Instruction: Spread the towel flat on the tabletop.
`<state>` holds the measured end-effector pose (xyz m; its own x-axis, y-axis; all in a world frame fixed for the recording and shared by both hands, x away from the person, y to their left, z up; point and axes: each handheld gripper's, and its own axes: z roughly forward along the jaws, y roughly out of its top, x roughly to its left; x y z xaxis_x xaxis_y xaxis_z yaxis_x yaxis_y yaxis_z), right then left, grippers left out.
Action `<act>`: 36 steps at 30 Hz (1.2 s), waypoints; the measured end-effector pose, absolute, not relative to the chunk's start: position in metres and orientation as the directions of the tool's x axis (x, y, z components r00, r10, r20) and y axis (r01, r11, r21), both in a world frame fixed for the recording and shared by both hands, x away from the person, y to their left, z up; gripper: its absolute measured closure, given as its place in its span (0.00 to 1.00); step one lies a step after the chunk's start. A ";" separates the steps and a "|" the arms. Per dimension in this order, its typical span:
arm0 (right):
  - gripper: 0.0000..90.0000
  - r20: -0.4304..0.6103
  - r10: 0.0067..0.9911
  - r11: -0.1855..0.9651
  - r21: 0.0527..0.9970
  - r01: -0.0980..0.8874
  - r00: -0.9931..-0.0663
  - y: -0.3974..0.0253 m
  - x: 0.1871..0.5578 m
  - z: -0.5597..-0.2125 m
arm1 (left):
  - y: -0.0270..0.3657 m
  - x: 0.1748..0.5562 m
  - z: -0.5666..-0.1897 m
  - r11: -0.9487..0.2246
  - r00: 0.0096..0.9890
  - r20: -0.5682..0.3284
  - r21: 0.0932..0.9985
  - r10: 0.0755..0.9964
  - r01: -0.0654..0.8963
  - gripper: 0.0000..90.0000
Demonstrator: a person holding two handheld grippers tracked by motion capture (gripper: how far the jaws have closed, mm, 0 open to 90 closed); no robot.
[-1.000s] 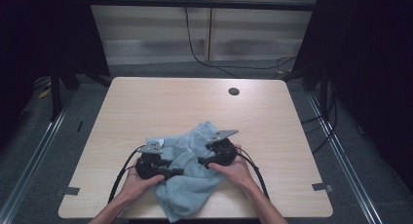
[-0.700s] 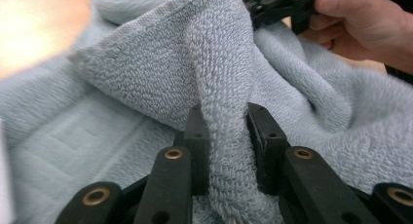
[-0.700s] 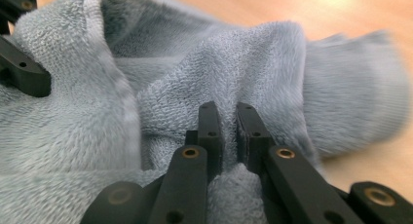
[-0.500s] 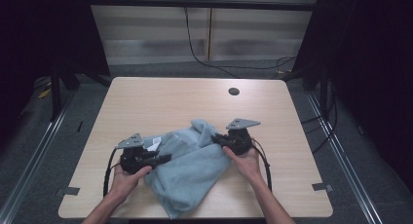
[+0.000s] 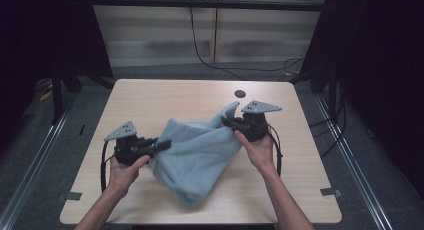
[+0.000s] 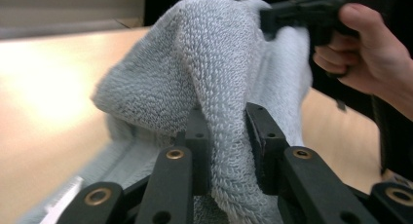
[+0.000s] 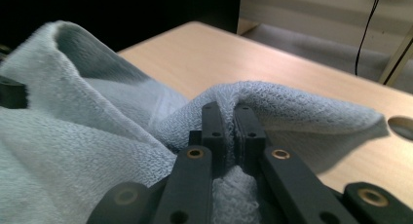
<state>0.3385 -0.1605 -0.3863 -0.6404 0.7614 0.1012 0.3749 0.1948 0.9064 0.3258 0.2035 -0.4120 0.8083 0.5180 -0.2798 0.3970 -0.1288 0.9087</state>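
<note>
Towel (image 5: 197, 150), pale blue and thick, is stretched between two grippers above the worktop (image 5: 150, 97); in the left gripper view the fingers (image 6: 265, 136) of the left gripper (image 5: 162, 144) pinch a thick fold of it, the cloth rising between them in a hump; in the right gripper view the fingers (image 7: 214, 124) of the right gripper (image 5: 227, 124) are clenched close on another fold, with only a thin layer of cloth between them; from the high view, the left gripper grips the towel's left edge and the right gripper holds a corner higher up and farther back; the middle of the towel sags between them, and its lower part rests on the worktop near the front edge; a small dark round hole (image 5: 240, 94) sits in the worktop beyond the right gripper, well apart from the towel.
</note>
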 end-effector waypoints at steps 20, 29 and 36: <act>0.95 0.110 0.778 0.145 0.926 0.348 -0.618 -0.164 0.321 -0.390 | 0.196 0.318 -0.419 -0.219 0.831 -0.168 0.920 0.530 0.326 0.81; 0.67 0.211 0.758 0.187 0.837 0.515 -0.618 -0.183 0.262 -0.460 | 0.204 0.284 -0.471 -0.359 0.846 -0.184 0.845 0.501 0.397 0.79; 0.44 0.187 0.795 0.134 0.873 0.468 -0.577 -0.210 0.275 -0.435 | 0.210 0.286 -0.472 -0.329 0.837 -0.212 0.849 0.504 0.413 0.77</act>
